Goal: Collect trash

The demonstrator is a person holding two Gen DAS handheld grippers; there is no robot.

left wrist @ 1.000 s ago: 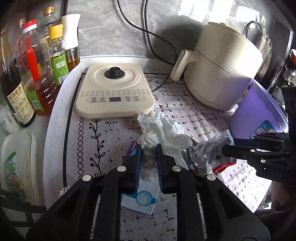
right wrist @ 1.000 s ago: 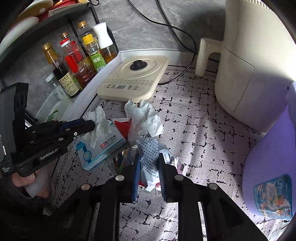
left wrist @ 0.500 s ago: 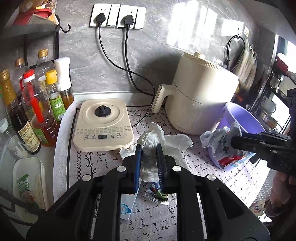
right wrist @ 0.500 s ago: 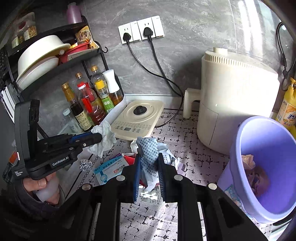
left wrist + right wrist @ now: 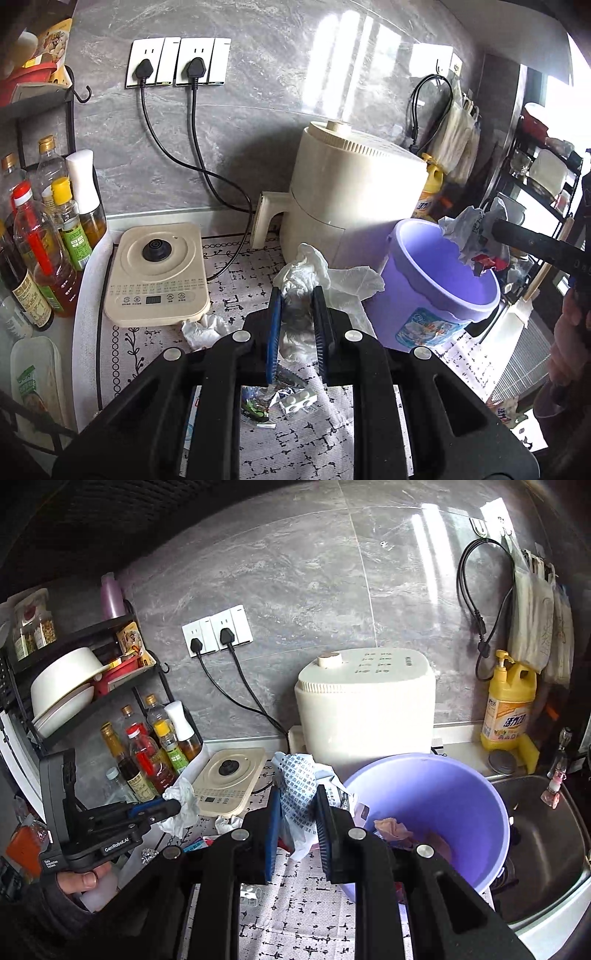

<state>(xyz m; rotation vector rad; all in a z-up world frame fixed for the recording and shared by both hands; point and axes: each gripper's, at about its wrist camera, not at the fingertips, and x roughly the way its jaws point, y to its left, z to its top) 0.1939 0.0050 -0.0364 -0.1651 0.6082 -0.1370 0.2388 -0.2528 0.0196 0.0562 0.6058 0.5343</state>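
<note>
The purple bucket (image 5: 436, 805) stands on the bench (image 5: 258, 273) at the right, with some pinkish crumpled trash (image 5: 393, 829) inside. The right gripper (image 5: 297, 808) has its jaws squeezed on a printed wrapper (image 5: 299, 794), up by the bucket's left rim. The left gripper (image 5: 297, 314) has its jaws squeezed on a white tissue (image 5: 306, 269), up above the bench. A cream cooker (image 5: 354, 195) stands just behind the bucket. A flat hot plate (image 5: 157, 275) and bottles (image 5: 40, 251) sit at the left. Small scraps (image 5: 295, 400) lie near.

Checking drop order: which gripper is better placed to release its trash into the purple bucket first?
Right. The right gripper holds its crumpled wrapper at the purple bucket rim; the left gripper, clamping white tissue, sits short of it.
</note>
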